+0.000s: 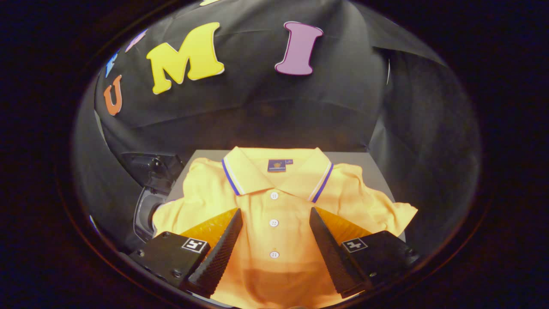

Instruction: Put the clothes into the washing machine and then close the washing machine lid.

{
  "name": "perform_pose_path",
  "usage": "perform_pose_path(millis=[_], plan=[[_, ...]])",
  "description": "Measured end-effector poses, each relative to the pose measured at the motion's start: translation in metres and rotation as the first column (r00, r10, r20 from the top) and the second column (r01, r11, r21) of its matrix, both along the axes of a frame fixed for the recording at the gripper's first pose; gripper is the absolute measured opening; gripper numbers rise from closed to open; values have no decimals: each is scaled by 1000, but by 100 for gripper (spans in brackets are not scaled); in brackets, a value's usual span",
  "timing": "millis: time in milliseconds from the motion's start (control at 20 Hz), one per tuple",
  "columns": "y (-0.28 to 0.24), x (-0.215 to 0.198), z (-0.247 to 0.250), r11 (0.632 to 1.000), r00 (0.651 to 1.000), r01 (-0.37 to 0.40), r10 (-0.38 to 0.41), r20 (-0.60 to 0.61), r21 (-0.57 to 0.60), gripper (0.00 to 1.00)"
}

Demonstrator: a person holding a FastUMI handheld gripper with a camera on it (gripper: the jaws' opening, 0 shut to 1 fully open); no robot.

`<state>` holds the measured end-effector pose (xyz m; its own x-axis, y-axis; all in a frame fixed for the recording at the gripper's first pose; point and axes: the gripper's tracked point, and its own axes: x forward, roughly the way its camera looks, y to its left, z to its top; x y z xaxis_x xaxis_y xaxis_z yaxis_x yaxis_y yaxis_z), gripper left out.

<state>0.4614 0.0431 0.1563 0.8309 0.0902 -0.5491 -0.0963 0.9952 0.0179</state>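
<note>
**Shirt waiting under a spread gripper**

Shirt (274, 223), a yellow polo, is lying flat and face up on a grey table (364, 161), collar at the far end, button placket running toward the near end. The gripper (274, 219) is hovering just over it with fingers spread wide and grasping nothing, the placket showing between them. To the left, beside the table, the washing machine (148, 201) is sitting with what looks like its dark lid raised, though that part is dim.

The cloth looks light, soft and limp, so it will likely be sagging and trailing once lifted. Pinching a bunched fold near the chest, around the placket, seems the safest hold; a single flat layer could be slipping out from between the fingers.
</note>
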Motion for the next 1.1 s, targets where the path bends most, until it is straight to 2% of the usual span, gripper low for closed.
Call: perform_pose_path(millis=[200,300,450,600,700,800,1000,1100], plan=[[-1,0,-5,996,1000,1,-3,-23,-87,97],[1,0,-5,998,999,31,-32,-21,-58,96],[2,0,-6,998,1000,7,-8,-15,-62,90],[-5,1,-4,998,1000,-4,4,-3,-63,61],[-12,1,-6,1000,1000,-5,5,5,-14,42],[-17,-5,-3,999,1000,-6,6,-4,41,28],[-12,-28,-5,994,1000,-9,10,-8,113,13],[-3,-45,-4,989,1000,-12,14,-14,149,11]])
